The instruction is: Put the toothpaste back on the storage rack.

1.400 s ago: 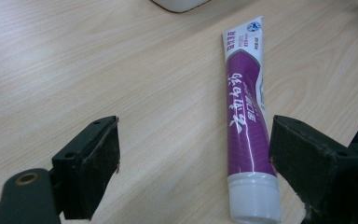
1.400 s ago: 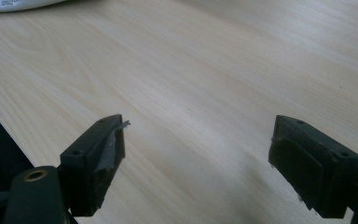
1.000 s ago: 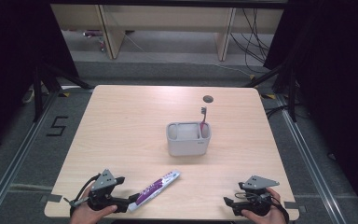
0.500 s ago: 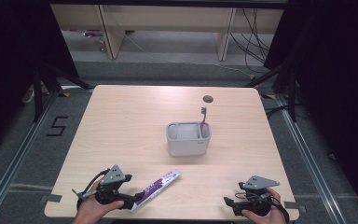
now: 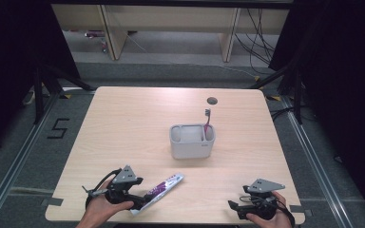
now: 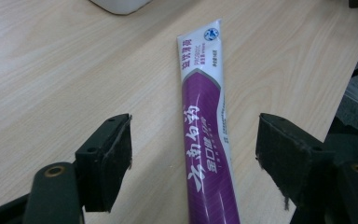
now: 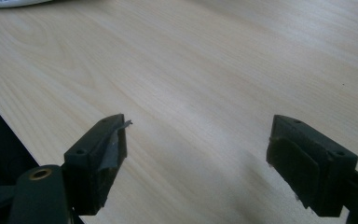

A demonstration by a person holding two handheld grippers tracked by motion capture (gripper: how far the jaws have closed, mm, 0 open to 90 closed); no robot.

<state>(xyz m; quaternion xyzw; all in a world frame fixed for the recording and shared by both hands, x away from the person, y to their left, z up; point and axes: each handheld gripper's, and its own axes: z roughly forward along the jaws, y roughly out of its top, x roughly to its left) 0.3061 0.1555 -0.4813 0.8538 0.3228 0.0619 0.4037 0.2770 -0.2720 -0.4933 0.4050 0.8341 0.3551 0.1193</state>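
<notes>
The left gripper [image 6: 193, 154] has its jaws wide, one either side of the toothpaste tube [image 6: 207, 135], which lies flat on the surface [image 5: 133, 133] near its front edge. The right gripper [image 7: 196, 154], also spread wide, holds nothing.

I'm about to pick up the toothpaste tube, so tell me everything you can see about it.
The toothpaste tube is a flat, soft-looking plastic tube, purple along most of its length and white toward its crimped end, with white and gold lettering. It lies flat on the wooden table near the front edge, crimped end pointing toward the grey holder but apart from it. The left gripper straddles it with jaws open on either side, not touching it.
</notes>
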